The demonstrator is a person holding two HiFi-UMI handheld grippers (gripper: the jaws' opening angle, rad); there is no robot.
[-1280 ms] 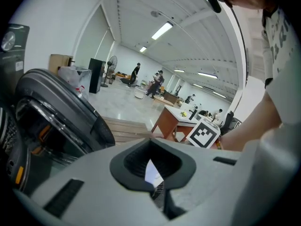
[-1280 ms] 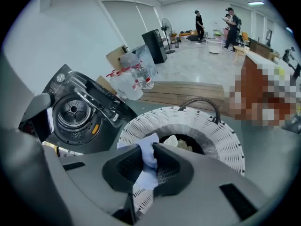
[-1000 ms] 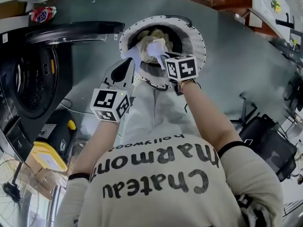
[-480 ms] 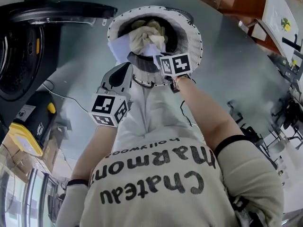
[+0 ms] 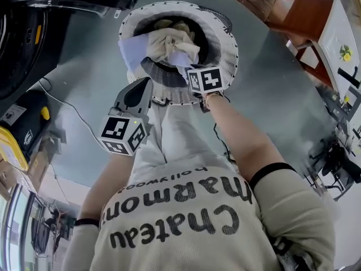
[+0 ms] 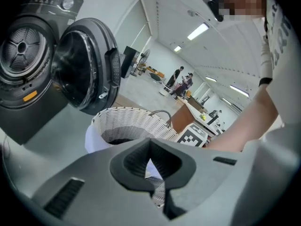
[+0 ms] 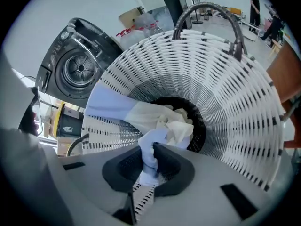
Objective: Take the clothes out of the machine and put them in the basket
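Note:
The white wicker basket (image 5: 225, 44) stands on the grey floor in front of me. A cream garment (image 5: 168, 38) lies bunched inside it, and a light blue garment (image 5: 131, 51) hangs over its left rim. My right gripper (image 5: 186, 69) reaches over the near rim and is shut on a fold of the blue garment (image 7: 149, 160), with the basket's inside (image 7: 225, 93) behind it. My left gripper (image 5: 142, 86) hangs just short of the near rim. Its jaws (image 6: 150, 142) meet at the tips with nothing between them. The basket (image 6: 127, 124) is beyond them.
The dark front-loading washing machine (image 5: 22, 44) stands at the left with its round door (image 6: 89, 69) swung open. A yellow-lidded container (image 5: 17, 145) and a cable lie on the floor beside it. Wooden furniture (image 5: 293, 10) is at the upper right.
Both grippers have sunk toward the basket. The right one has carried the blue garment lower over the basket's opening, and the cream garment now shows more fully inside.

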